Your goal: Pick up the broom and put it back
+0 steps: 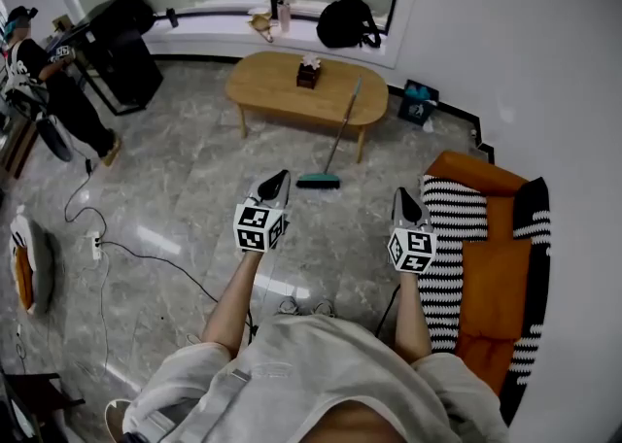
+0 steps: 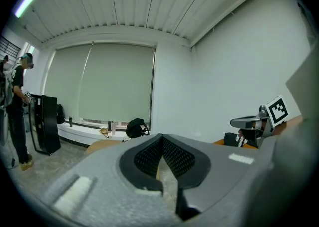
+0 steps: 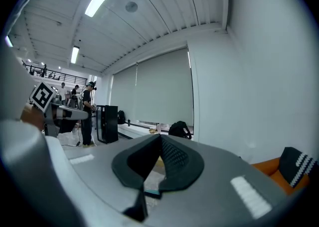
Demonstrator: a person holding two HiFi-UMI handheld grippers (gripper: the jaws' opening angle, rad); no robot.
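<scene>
Nearest, the person's two forearms reach forward over the grey marble floor. The left gripper has its jaws closed together with nothing between them. The right gripper is closed and empty too (in each gripper view the dark pads meet at the tip). The two are side by side and apart.

At 3 o'clock, just beside the right gripper, is an orange sofa with black-and-white striped cushions. At 9 o'clock a black cable runs over the floor to a white power strip.

Farther on, at about 12 o'clock, the broom stands with its teal head on the floor. Its handle is tilted up to the right and leans against the oval wooden bench. No gripper touches it. A small dark box sits on the bench.

Farthest, at 10 o'clock, another person stands by a black cabinet. At 12 o'clock a black backpack rests on the window ledge.
</scene>
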